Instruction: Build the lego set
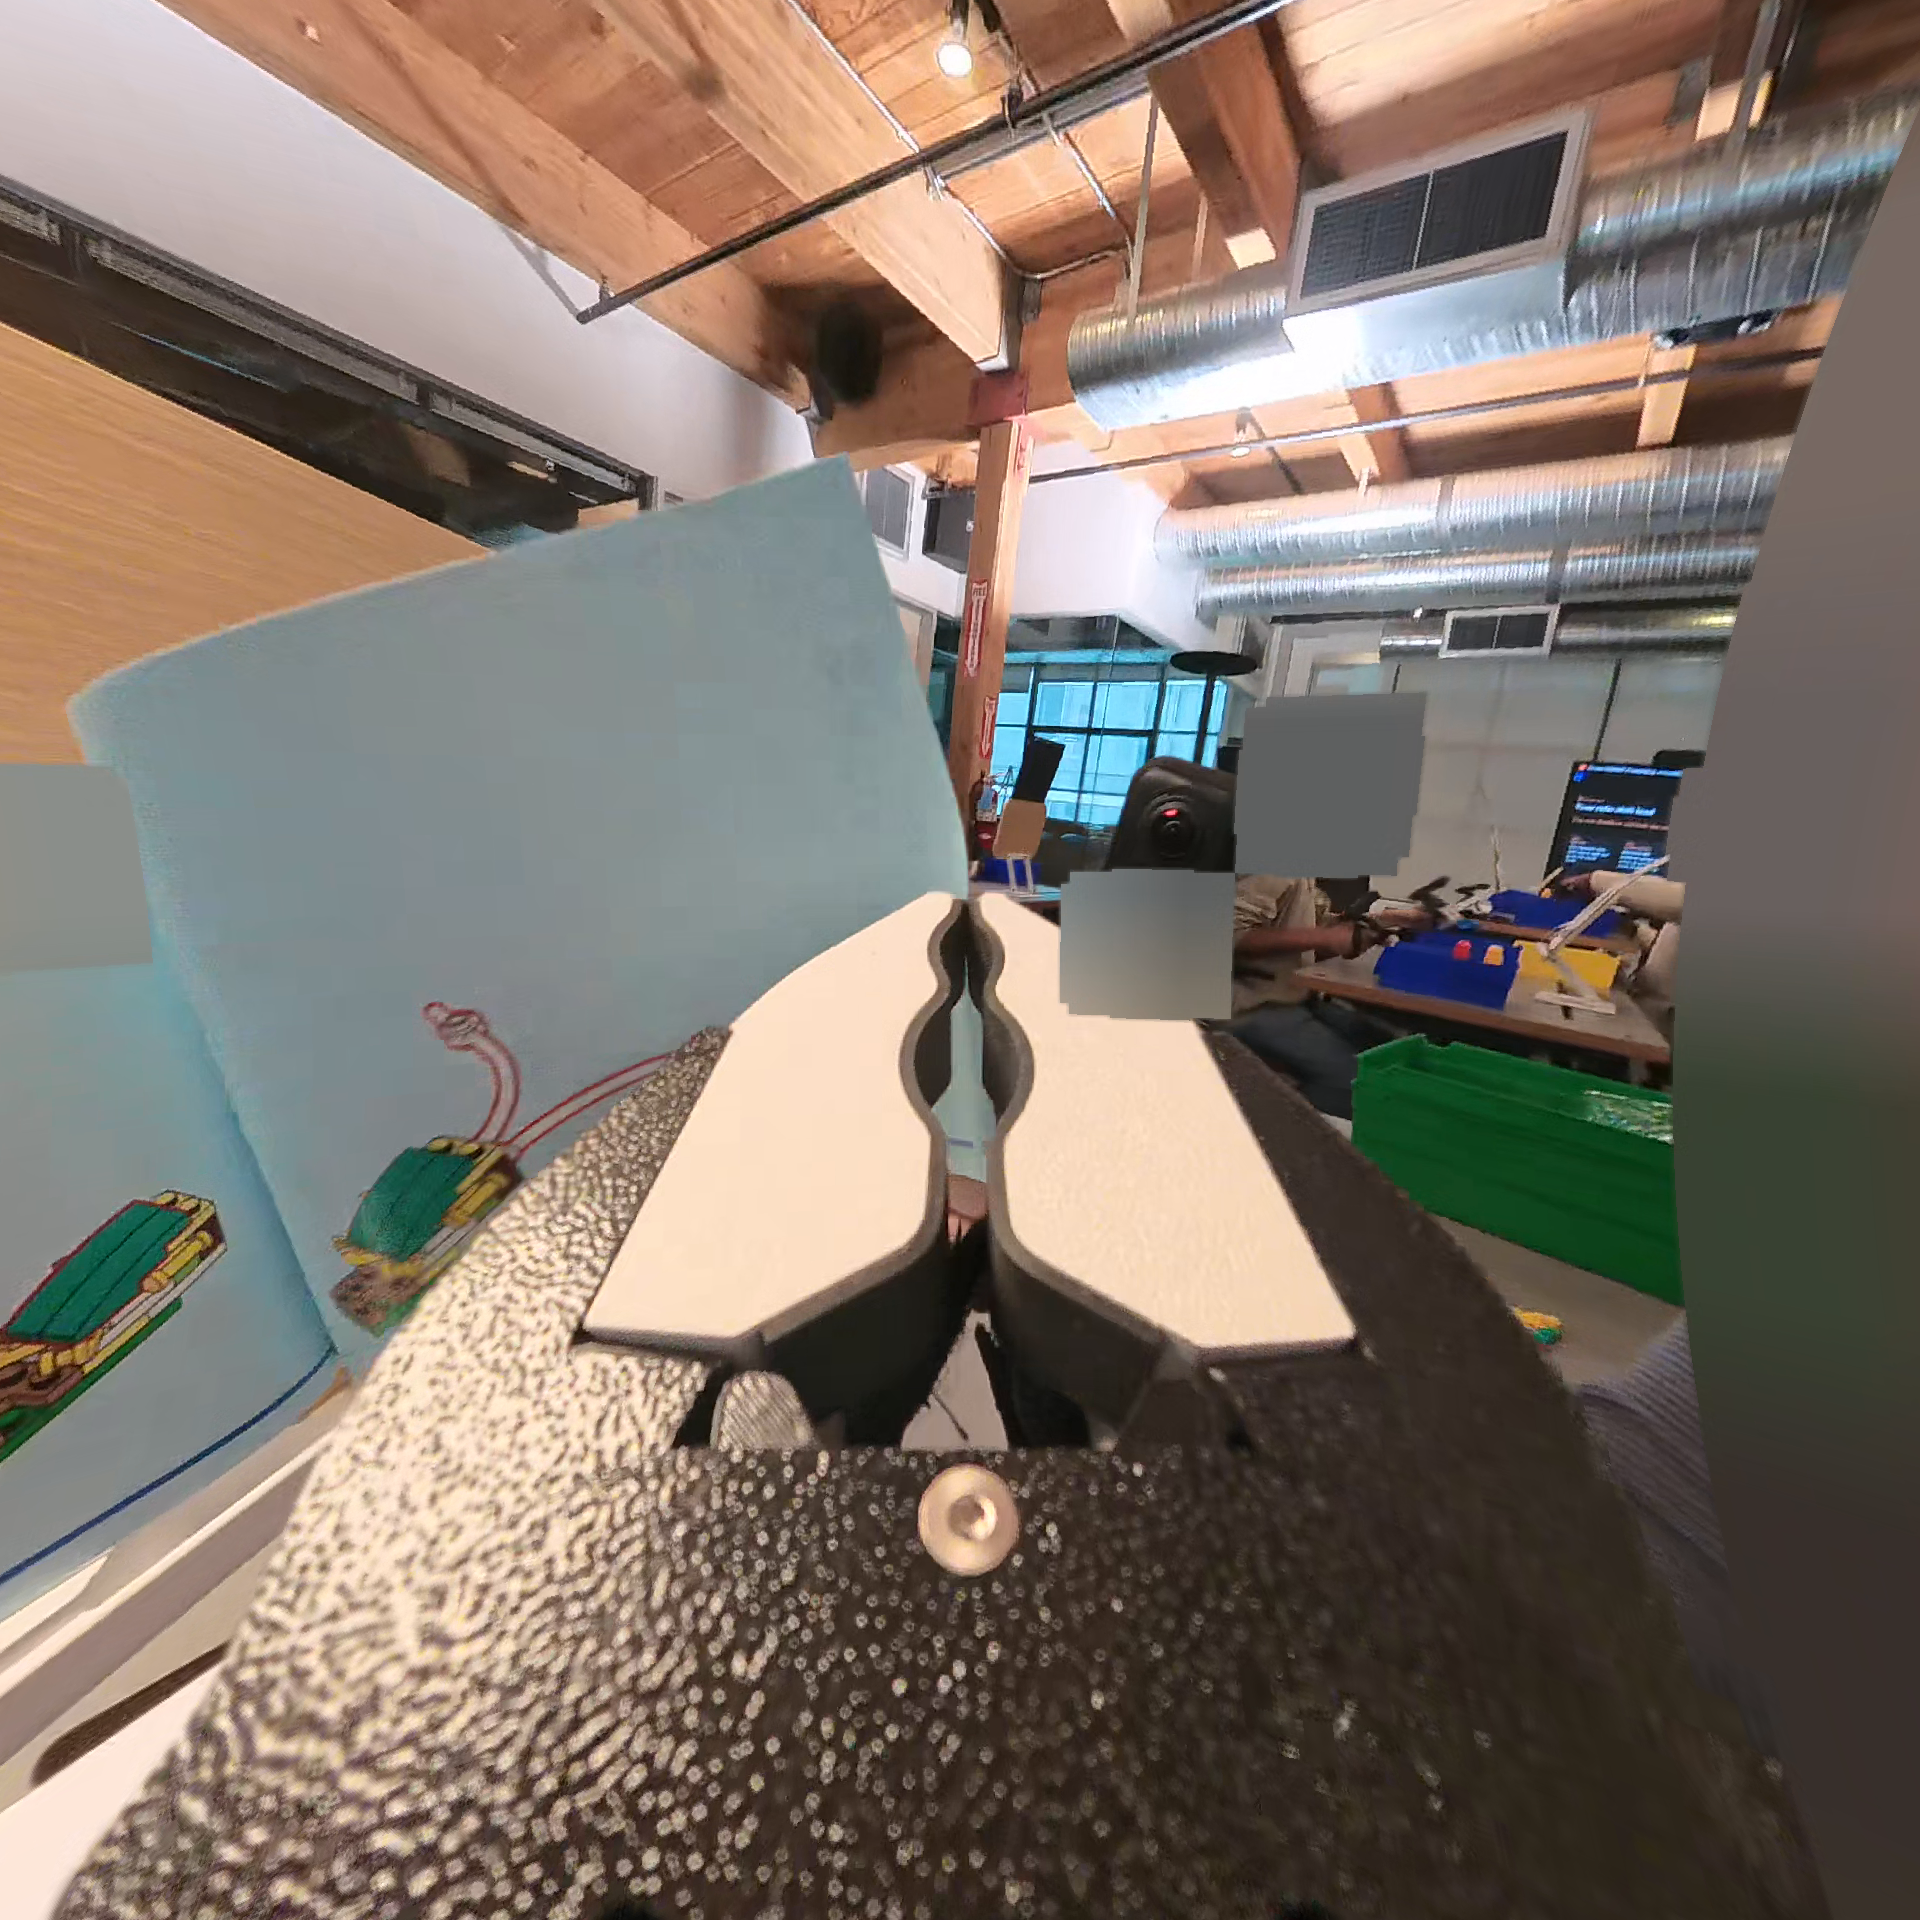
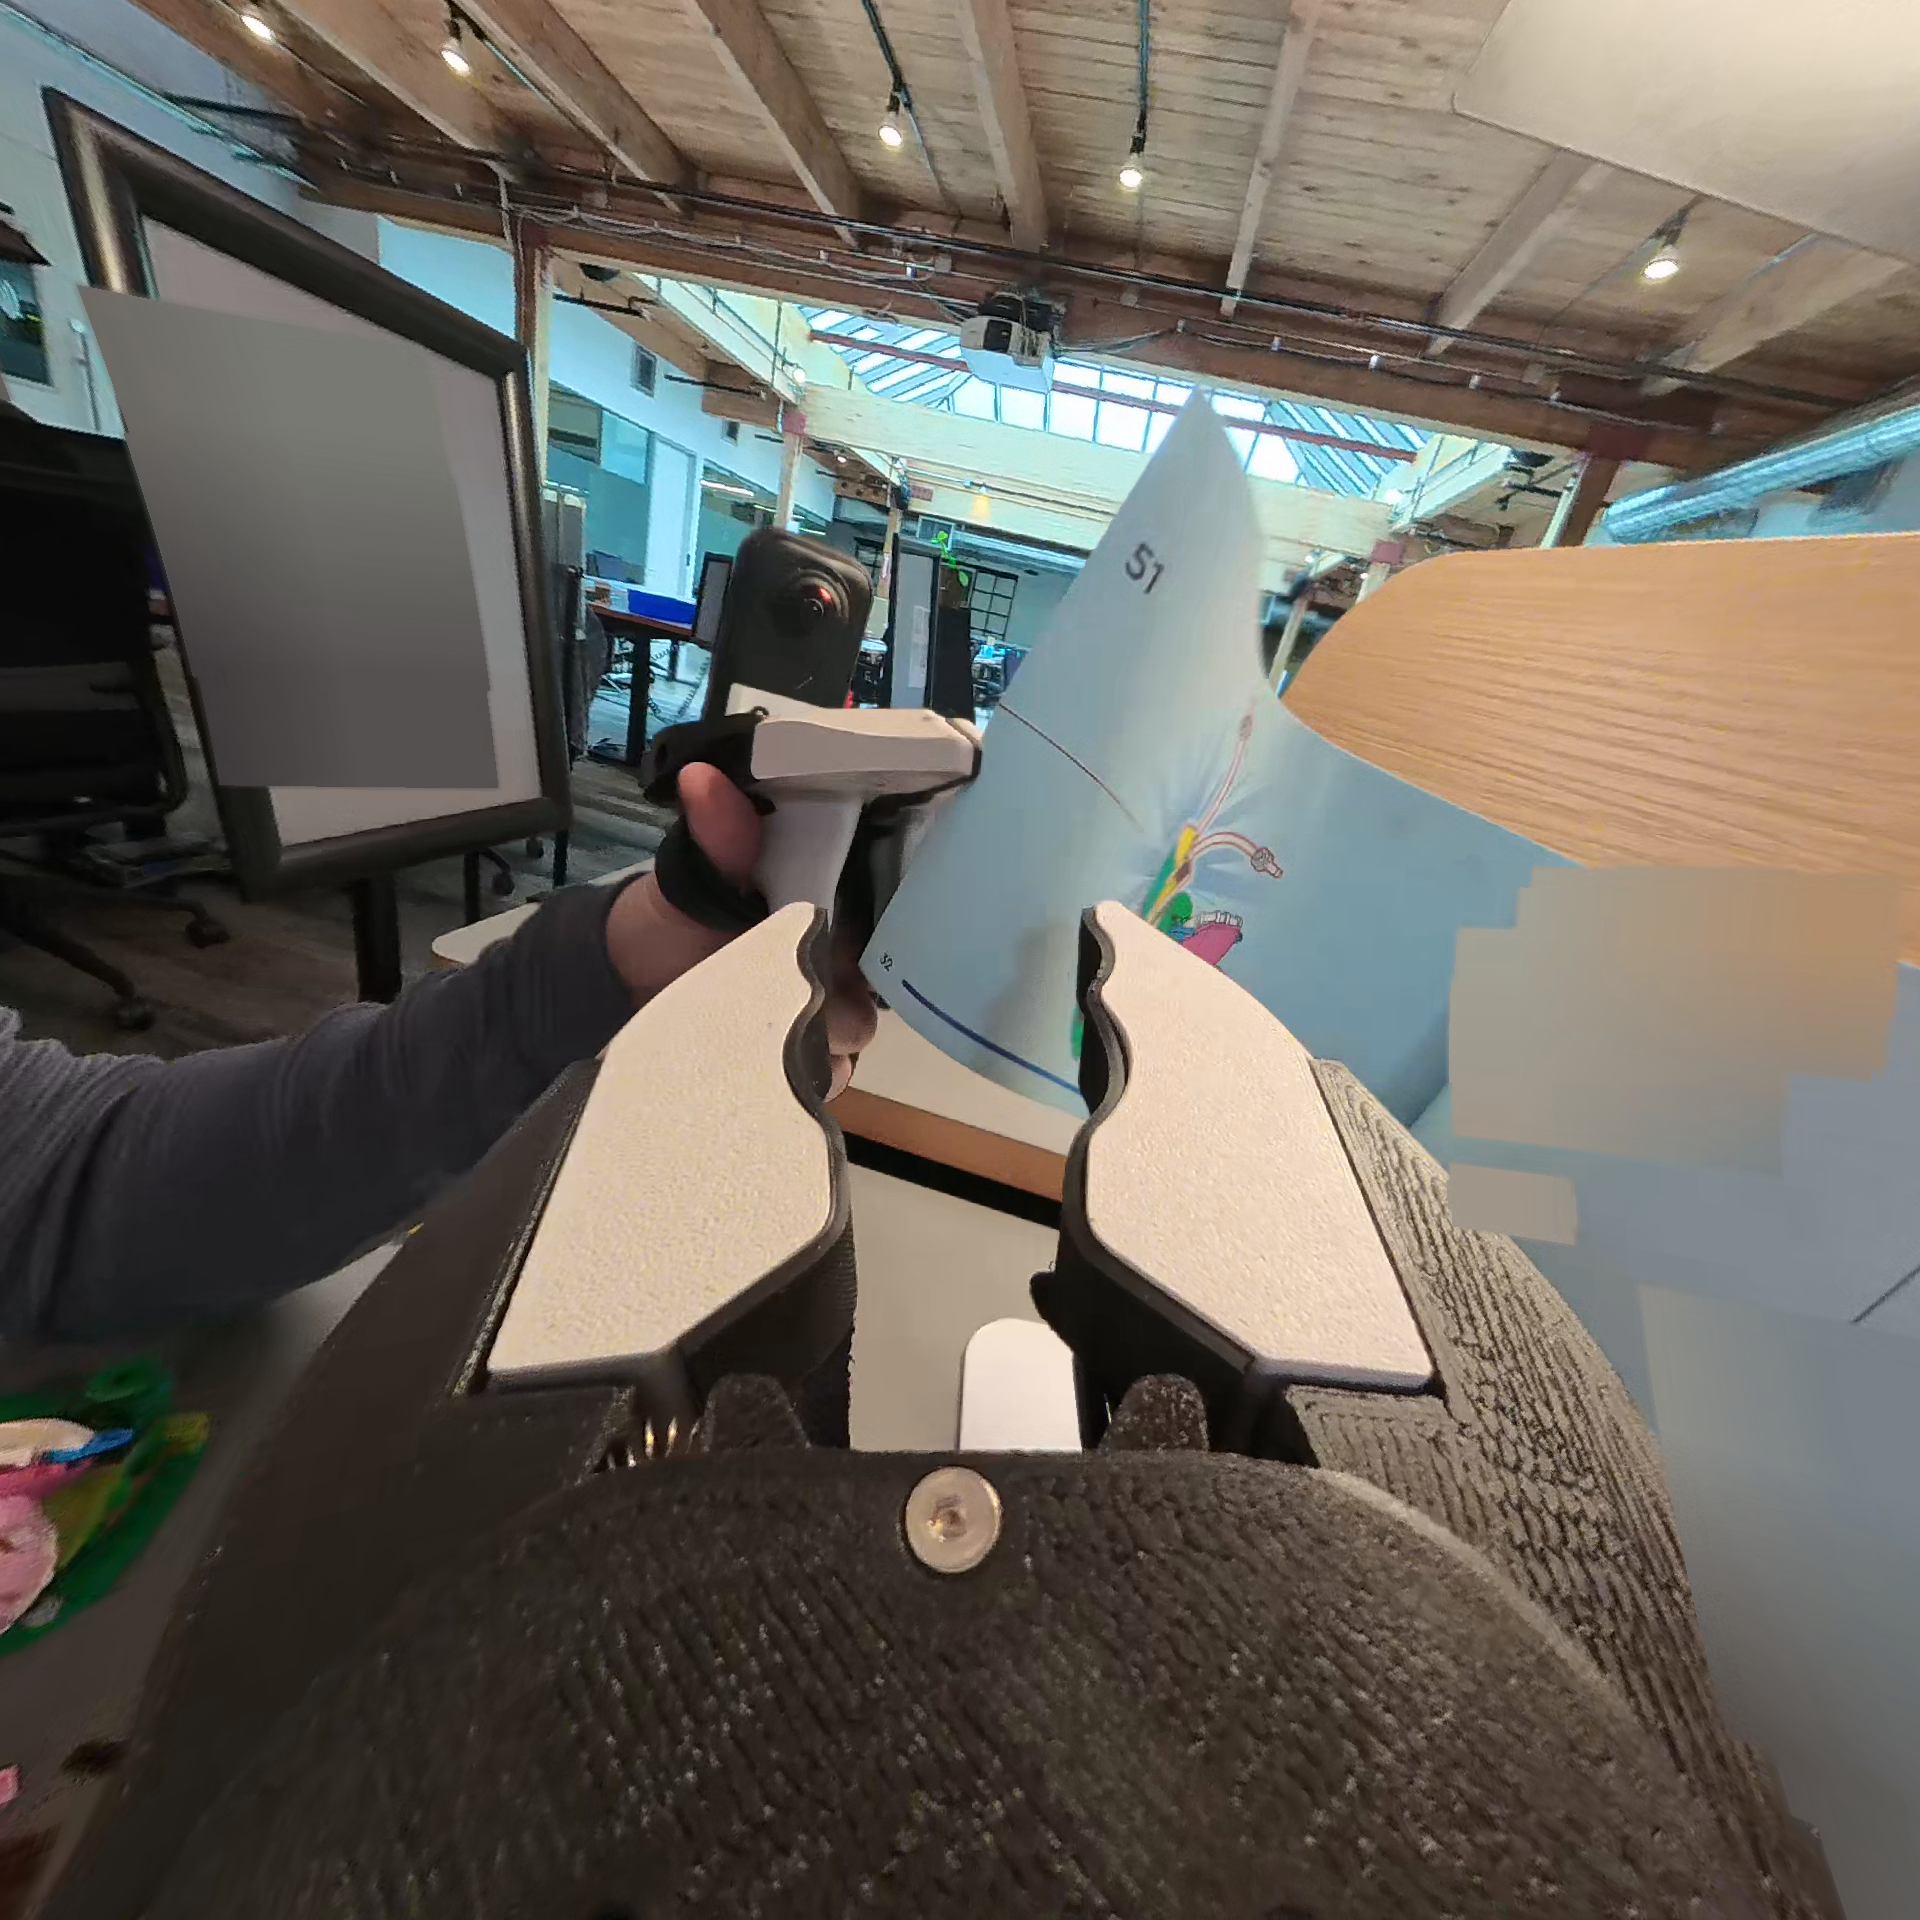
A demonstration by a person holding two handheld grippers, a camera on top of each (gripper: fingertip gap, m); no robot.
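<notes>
Black textured housing fills the foreground of both wrist views. On the left gripper point(image 1: 968, 914) the two white fingers point(image 1: 790, 1164) are pressed together, pinching the edge of a pale blue page of the instruction booklet point(image 1: 520, 831); a strip of the page shows in the wavy slit between them. That page curves upward to the left of the fingers, with drawings of a green and yellow brick model low on it.

The right gripper point(image 2: 951, 925) has its fingers point(image 2: 686, 1153) well apart and grips nothing. Beyond the gap between them stands the lifted page point(image 2: 1132, 748), and the left gripper point(image 2: 940, 769), held in a person's hand point(image 2: 717, 831) with a dark sleeve, clamps that page's left edge. Below the page, a white worktop point(image 2: 935, 1081) with a wooden edge shows between the fingers. Loose colourful bricks point(image 2: 94, 1475), blurred, lie at the far lower left of the right fingers.

Around them, the room has a wooden beam ceiling point(image 1: 727, 156), silver air ducts point(image 1: 1455, 322) and spotlights. Right of the left fingers sit green bins point(image 1: 1507, 1143) and a farther table with blue bins point(image 1: 1444, 966). Left of the right fingers stands a framed board point(image 2: 312, 540) on wheels.
</notes>
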